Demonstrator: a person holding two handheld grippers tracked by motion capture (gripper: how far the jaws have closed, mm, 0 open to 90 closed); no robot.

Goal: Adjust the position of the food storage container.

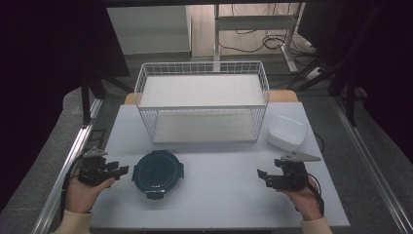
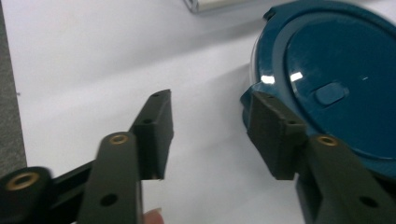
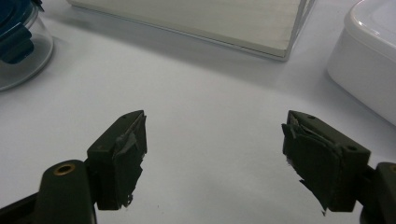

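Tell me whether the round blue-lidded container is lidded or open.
Lidded. The blue lid sits flat on the round container, covering its glass wall, with a side clip folded down. Whether every clip is latched cannot be told.

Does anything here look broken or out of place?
The right gripper has worn pads: their dark lining looks torn and peels at the edges. Otherwise, the blue-lidded container, white box and wire basket sit upright, nothing spilled.
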